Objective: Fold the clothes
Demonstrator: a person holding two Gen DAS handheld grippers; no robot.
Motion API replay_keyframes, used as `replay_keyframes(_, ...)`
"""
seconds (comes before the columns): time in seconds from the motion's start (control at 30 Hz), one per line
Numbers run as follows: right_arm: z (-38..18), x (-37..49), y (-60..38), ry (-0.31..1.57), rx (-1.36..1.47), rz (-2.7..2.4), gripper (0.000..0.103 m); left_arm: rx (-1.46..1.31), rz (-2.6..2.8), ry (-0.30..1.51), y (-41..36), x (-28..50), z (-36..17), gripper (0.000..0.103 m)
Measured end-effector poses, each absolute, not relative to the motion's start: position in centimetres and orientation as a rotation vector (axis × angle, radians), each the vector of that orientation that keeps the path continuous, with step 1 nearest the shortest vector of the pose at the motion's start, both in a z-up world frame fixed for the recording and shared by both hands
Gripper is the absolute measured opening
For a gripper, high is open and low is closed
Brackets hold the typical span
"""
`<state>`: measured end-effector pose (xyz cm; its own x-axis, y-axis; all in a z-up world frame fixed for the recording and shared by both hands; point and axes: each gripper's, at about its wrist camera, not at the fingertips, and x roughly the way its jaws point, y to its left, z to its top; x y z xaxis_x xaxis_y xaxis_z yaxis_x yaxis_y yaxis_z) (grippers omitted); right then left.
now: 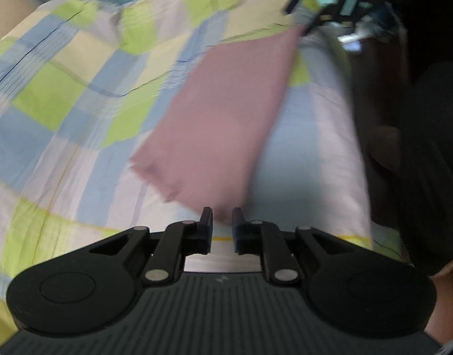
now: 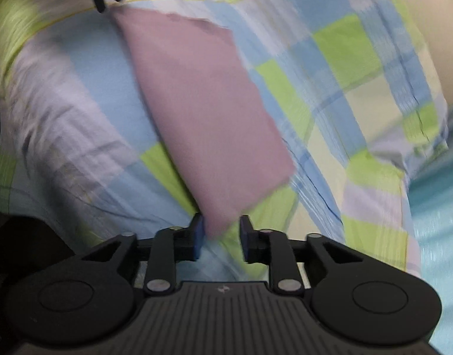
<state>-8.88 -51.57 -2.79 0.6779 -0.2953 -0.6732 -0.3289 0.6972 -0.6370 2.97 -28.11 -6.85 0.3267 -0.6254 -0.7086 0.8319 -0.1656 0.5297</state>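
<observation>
Pink cloth [image 1: 214, 112] stretched over a checked bedsheet [image 1: 63, 94] (both views blurred). Left gripper [image 1: 222, 230] with fingers slightly apart around one cloth corner; right gripper [image 2: 220, 238] wider apart around the opposite corner. Cannot tell whether either pinches the fabric.

No legible txt; small logo mark on gripper body [image 2: 223, 290], unreadable.
</observation>
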Motion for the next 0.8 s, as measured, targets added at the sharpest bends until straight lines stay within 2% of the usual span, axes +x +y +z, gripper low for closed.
replay_keyframes(0.13, 0.7, -8.0, -53.4, 0.839, -0.589, -0.002, 0.031, 1.083, -1.279, 0.248, -31.2, 5.1, -4.6, 0.014)
replay_keyframes(0.23, 1.4, -5.1, -53.9, 0.908, -0.464, 0.052, 0.03, 1.078, -1.296, 0.286, -34.4, 6.7, -4.3, 0.017)
replay_keyframes(0.33, 1.3, -2.4, -54.7, 1.012, -0.455, 0.094, 0.032, 1.094, -1.307, 0.305, -36.7, 7.8, -5.0, 0.02)
replay_keyframes(0.43, 1.0, -2.9, -56.2, 1.041, -0.472, 0.082, 0.045, 1.128, -1.313, 0.343, -37.8, 8.6, -6.5, 0.021)
replay_keyframes(0.6, -0.3, -5.2, -59.9, 1.118, -0.489, -0.034, 0.043, 1.124, -1.306, 0.352, -37.4, 9.3, -7.1, 0.023)
replay_keyframes(0.8, 2.2, -2.7, -59.0, 0.963, -0.382, 0.025, 0.041, 1.072, -1.31, 0.343, -38.8, 9.4, -5.9, 0.024)
